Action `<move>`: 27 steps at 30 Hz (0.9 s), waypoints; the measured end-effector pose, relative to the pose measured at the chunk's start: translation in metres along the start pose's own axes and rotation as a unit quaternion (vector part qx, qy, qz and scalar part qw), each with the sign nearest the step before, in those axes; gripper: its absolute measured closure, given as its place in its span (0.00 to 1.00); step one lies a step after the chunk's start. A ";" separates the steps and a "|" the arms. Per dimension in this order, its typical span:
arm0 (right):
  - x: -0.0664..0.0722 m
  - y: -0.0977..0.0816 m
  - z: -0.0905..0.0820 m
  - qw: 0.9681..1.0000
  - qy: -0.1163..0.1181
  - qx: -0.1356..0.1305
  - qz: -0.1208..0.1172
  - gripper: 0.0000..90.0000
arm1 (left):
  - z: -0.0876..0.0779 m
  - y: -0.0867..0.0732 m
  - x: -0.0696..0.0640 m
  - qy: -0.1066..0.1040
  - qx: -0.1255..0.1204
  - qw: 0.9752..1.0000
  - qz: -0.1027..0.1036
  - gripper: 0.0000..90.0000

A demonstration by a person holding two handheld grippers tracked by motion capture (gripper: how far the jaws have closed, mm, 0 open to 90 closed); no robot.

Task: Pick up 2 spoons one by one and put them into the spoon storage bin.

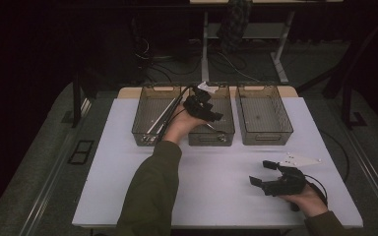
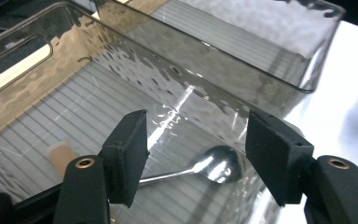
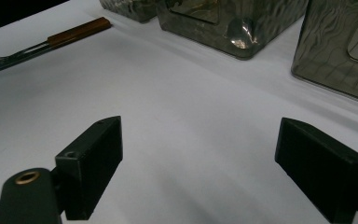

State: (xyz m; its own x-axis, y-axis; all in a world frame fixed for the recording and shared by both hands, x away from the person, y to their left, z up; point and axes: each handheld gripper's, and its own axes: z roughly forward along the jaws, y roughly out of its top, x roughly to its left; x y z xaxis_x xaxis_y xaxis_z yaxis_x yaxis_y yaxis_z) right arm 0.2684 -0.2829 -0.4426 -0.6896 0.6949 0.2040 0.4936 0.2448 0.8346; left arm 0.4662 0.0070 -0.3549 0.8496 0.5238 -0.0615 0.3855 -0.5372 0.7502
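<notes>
Now the spoon [image 2: 200, 169] lies loose on the middle bin's [image 2: 51, 88] floor, the left gripper [image 2: 196, 156] gaping above it, nothing held.

Lift that gripper straight up, clear of the bin's near wall, so a pad doesn't clip the rim. The spoon's handle runs under the left pad, its end hidden; a pale stub beside it is perhaps wooden. Away from the bin, the right gripper [image 3: 200, 163] hangs wide open over bare table [image 3: 182, 102], a fork [image 3: 46, 44] cut off at the edge.
</notes>
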 end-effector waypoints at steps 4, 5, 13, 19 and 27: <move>0.000 0.000 0.001 1.000 0.001 0.002 -0.003 0.16 | -0.011 -0.004 -0.006 -0.003 -0.004 1.000 0.003 0.37; 0.001 0.000 0.001 1.000 0.001 0.002 -0.002 0.16 | -0.014 -0.005 -0.008 -0.001 -0.005 1.000 0.006 0.35; 0.001 0.000 0.001 1.000 0.001 0.003 -0.003 0.16 | -0.037 -0.016 -0.024 -0.011 -0.019 1.000 0.015 0.29; 0.000 0.000 0.001 1.000 0.000 0.002 -0.002 0.16 | -0.056 -0.030 -0.038 -0.007 -0.026 0.999 0.021 0.28; 0.000 0.000 0.001 1.000 -0.002 0.003 -0.003 0.16 | -0.076 -0.058 -0.047 -0.005 -0.036 0.999 0.019 0.27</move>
State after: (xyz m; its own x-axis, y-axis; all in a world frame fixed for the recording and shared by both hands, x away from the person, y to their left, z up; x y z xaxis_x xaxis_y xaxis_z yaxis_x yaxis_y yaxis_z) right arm 0.2694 -0.2823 -0.4434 -0.6909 0.6955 0.1974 0.4926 0.2530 0.8326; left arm 0.3771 0.0636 -0.3455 0.8670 0.4969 -0.0384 0.3266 -0.5082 0.7969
